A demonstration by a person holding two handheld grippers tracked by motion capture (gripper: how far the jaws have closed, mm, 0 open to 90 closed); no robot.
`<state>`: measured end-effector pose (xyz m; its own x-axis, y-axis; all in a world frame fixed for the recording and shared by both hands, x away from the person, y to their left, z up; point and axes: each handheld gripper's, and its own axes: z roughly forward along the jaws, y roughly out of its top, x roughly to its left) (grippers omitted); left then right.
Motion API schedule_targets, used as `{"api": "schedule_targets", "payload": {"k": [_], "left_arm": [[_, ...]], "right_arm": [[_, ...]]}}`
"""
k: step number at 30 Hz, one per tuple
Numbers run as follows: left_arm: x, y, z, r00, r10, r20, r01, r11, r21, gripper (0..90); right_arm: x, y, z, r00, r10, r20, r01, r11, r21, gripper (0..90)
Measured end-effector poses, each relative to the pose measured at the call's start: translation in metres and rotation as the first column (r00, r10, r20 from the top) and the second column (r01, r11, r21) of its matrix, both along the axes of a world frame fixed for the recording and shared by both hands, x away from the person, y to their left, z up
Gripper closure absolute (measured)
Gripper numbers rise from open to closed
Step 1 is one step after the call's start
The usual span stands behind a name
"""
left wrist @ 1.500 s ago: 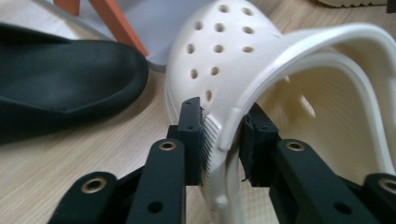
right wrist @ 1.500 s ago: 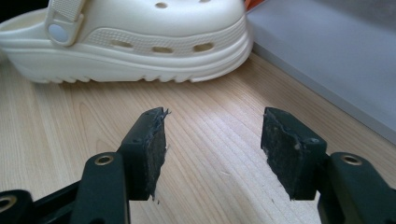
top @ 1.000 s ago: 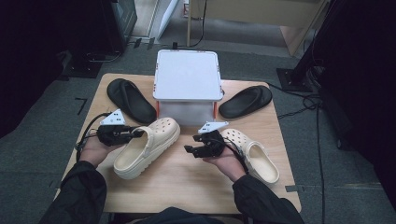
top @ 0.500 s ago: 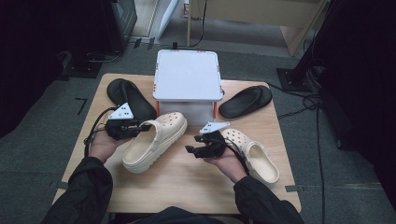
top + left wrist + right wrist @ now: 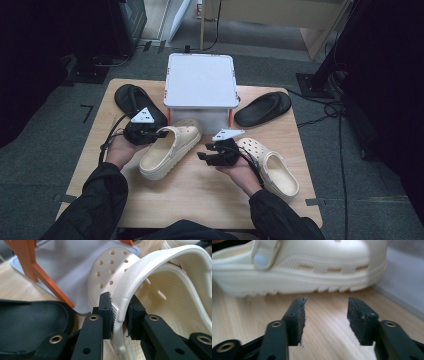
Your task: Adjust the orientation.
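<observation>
In the left gripper view the left gripper (image 5: 119, 315) has its fingers (image 5: 106, 312) closed on the raised side wall of a cream clog (image 5: 160, 290), one pad on the outer face and the other inside the shoe, near where the perforated toe cap begins. Behind the toe in that view lie a grey lid (image 5: 67, 262) with orange struts (image 5: 32, 262) at upper left, and a black sandal (image 5: 30, 325) fills the lower left. In the high view this gripper (image 5: 150, 134) sits left of centre, held by the person's left hand (image 5: 120, 150), and the clog (image 5: 170, 150) runs diagonally from lower left to upper right, its toe close to the front of the white box (image 5: 201, 85) at upper centre. In the right gripper view the right gripper (image 5: 325, 320) has its fingers (image 5: 297, 320) spread wide with nothing between them, low over the bare wooden tabletop (image 5: 327, 350), facing the sole edge of the clog (image 5: 312, 265) across the top of the frame. In the high view the right gripper (image 5: 212, 155) is at centre, held by the right hand (image 5: 240, 170), just right of the held clog. A second clog (image 5: 270, 167) lies right of that hand. The black sandal (image 5: 132, 102) lies at upper left of the tabletop (image 5: 200, 200), and another sandal (image 5: 262, 107) at upper right, beside the box.
</observation>
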<state>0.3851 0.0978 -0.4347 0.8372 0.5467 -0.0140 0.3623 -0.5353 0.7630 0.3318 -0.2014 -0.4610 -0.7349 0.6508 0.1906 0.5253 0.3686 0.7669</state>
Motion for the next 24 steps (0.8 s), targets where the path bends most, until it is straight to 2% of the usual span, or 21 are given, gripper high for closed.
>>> {"api": "schedule_targets", "payload": {"k": [4,7,9,10,12,14,16,24], "left_arm": [[-0.007,-0.003,0.001,0.9997,0.023,-0.007,-0.023,0.9997,-0.006,78.1],[-0.013,-0.008,0.002,0.9995,0.032,0.004,-0.033,0.9995,0.006,78.1],[-0.016,-0.011,0.002,0.9991,0.041,0.004,-0.041,0.9991,-0.001,78.1],[-0.018,-0.014,0.003,0.9980,0.063,0.005,-0.063,0.9980,-0.004,78.1],[-0.019,-0.014,0.003,0.9978,0.067,0.003,-0.067,0.9977,-0.006,78.0],[-0.019,-0.013,0.003,0.9965,0.083,0.002,-0.083,0.9964,-0.018,78.0],[-0.019,-0.011,0.001,0.9941,0.107,-0.019,-0.108,0.9928,-0.052,77.5],[-0.020,-0.013,-0.006,0.9944,0.080,-0.069,-0.082,0.9961,-0.032,72.3]], "right_arm": [[0.012,0.011,-0.004,0.9999,0.000,0.016,0.000,1.000,-0.010,57.3],[0.017,0.017,-0.006,0.9998,0.004,0.017,-0.004,1.000,0.003,58.1],[0.019,0.020,-0.005,0.9999,0.003,0.016,-0.003,1.000,0.010,58.6],[0.020,0.022,-0.005,0.9998,0.003,0.020,-0.003,1.000,0.009,59.6],[0.022,0.024,-0.005,0.9994,-0.001,0.035,0.002,1.000,-0.006,60.3],[0.024,0.024,-0.005,0.9992,-0.005,0.039,0.005,1.000,-0.007,60.3],[0.029,0.026,-0.006,0.9986,-0.012,0.052,0.012,1.000,-0.003,60.3],[0.039,0.029,-0.013,0.9986,-0.043,0.031,0.044,0.998,-0.035,61.7]]}}
